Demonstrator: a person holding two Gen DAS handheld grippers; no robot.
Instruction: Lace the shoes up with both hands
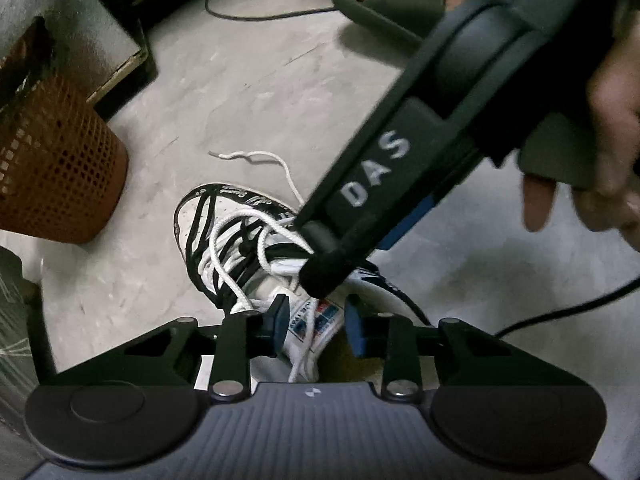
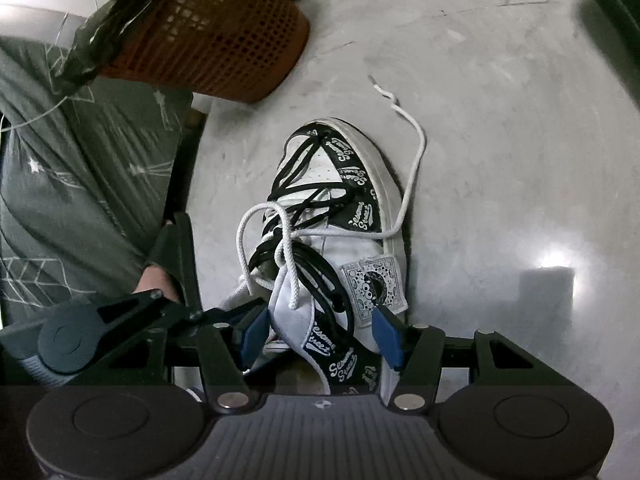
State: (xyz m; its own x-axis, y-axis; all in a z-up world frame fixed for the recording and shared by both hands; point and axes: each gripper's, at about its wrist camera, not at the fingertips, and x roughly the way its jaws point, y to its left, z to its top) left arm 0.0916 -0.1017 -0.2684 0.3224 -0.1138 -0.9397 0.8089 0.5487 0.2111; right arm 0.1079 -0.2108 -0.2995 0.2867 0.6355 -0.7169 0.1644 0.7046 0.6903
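A white and black high-top sneaker [image 1: 224, 240] [image 2: 352, 200] stands on the grey floor with loose white laces and black cords. One white lace end [image 1: 248, 156] [image 2: 412, 152] trails off onto the floor. My left gripper [image 1: 316, 320] is open over the shoe's tongue, with the tongue between its fingers. My right gripper [image 2: 320, 332] is open above the shoe's collar. In the left wrist view its body crosses from the upper right, its tip [image 1: 324, 272] down among the white lace loops. A loose white loop [image 2: 272, 240] lies over the tongue.
An orange mesh basket [image 1: 52, 160] [image 2: 224, 40] stands on the floor left of the shoe. A foot in a black slide sandal [image 1: 384, 0] is at the back. A black cable [image 1: 560, 308] runs over the floor at right. A grey patterned trouser leg [image 2: 80, 184] is at left.
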